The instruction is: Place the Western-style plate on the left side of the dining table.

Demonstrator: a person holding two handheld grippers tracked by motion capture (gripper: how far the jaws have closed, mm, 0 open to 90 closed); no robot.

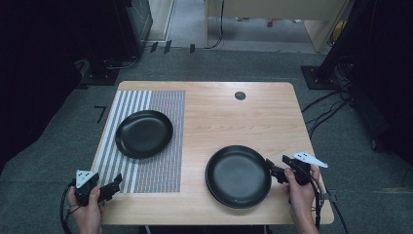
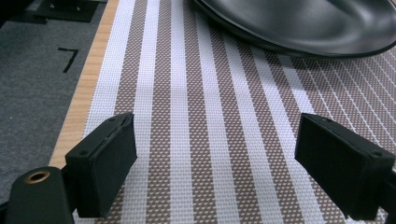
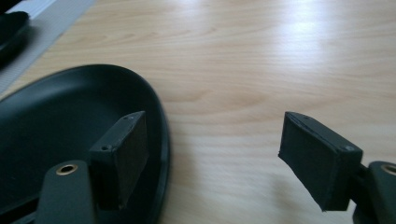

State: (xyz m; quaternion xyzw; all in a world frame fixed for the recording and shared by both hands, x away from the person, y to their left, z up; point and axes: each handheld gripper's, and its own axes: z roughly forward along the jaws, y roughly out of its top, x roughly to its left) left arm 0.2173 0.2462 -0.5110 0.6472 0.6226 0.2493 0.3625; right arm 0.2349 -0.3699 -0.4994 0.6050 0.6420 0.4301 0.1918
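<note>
Two black plates lie on the wooden table (image 1: 229, 109). One plate (image 1: 144, 133) rests on the striped placemat (image 1: 156, 165) at the left; its rim (image 2: 299, 28) crosses the top of the left gripper view. The other plate (image 1: 238, 176) sits on bare wood at the front right. My left gripper (image 1: 117, 183) hovers open over the mat's near left corner, nothing between its pads (image 2: 105, 163). My right gripper (image 1: 270, 168) is open at the right plate's rim (image 3: 161, 140); one jaw hangs over the plate, the other over bare wood.
A small dark round hole (image 1: 239, 95) sits near the table's far edge. Grey carpet surrounds the table, with cables (image 1: 326, 105) on the floor at the right and dark equipment at the back left. Bare wood lies between the plates and beyond them.
</note>
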